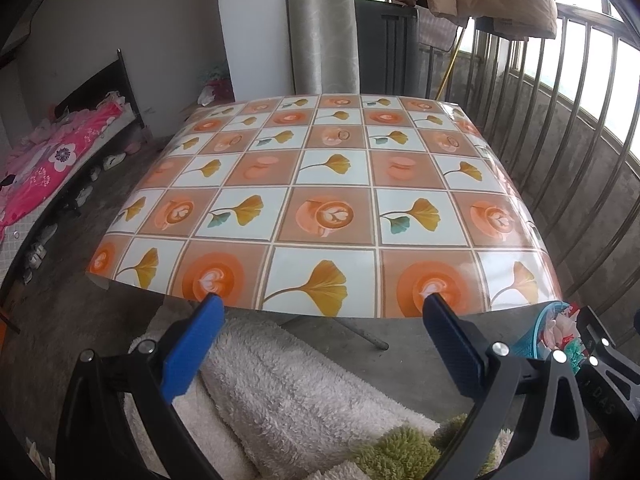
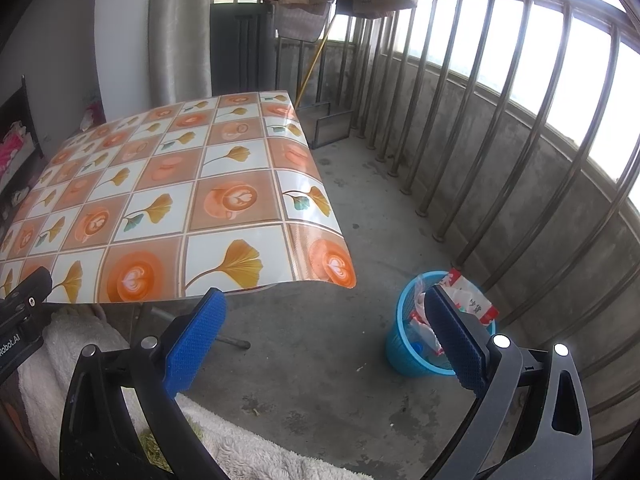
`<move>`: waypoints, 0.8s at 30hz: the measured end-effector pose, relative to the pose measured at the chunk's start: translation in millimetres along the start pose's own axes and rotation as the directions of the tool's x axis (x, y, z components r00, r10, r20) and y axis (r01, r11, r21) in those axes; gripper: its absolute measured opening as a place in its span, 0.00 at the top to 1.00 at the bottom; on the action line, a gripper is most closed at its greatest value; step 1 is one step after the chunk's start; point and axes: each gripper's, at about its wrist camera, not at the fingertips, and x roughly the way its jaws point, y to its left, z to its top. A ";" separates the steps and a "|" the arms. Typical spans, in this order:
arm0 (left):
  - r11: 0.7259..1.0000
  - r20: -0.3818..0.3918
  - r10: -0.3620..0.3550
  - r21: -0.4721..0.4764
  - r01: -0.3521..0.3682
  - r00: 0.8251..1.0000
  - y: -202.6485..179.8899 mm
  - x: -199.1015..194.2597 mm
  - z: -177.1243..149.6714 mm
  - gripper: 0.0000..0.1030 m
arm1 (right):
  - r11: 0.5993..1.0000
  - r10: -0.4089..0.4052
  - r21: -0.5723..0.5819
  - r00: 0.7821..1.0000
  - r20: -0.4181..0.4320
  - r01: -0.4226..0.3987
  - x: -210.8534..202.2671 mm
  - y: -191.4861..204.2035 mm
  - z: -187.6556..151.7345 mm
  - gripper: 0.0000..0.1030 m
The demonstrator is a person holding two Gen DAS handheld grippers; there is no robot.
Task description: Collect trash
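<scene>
**Currently: bin filled, both grippers spread and empty**

Item 1. Round blue plastic waste basket (image 2: 404, 354), upright on the grey concrete floor (image 2: 320, 320), mouth up, stuffed with wrappers; a red-and-white printed packet (image 2: 474, 300) pokes out of the top, tilted toward the metal railing (image 2: 480, 120). It sits beyond the right gripper (image 2: 326, 332), partly behind its right-hand blue pad.

Item 2. Right gripper: jaws wide apart, holding nothing.

Item 3. Left gripper (image 1: 320, 334): jaws wide apart, holding nothing, at the near edge of the table with glossy ginkgo-and-coffee-cup oilcloth (image 1: 328, 184).

Item 4. Open floor lies between table edge and railing; the basket stands near the railing, apart from the table.
</scene>
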 end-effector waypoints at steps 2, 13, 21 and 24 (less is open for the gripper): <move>1.000 0.004 0.001 0.003 -0.001 1.000 -0.1 -0.6 0.0 0.05 | 1.000 0.000 0.000 1.000 -0.001 0.000 0.2 -0.1 0.0 0.07; 1.000 0.006 0.003 0.008 -0.003 1.000 -1.9 -0.7 -2.1 0.05 | 1.000 0.001 0.000 1.000 0.000 -0.001 0.3 0.3 -0.4 0.07; 1.000 0.004 0.004 0.009 -0.004 1.000 -2.2 -0.7 -2.1 0.05 | 1.000 0.001 0.001 1.000 0.000 -0.001 0.3 0.5 -0.6 0.07; 1.000 0.005 0.004 0.008 -0.004 1.000 -2.4 -0.8 -2.2 0.05 | 1.000 0.001 0.001 1.000 -0.001 -0.001 0.5 0.4 -0.5 0.07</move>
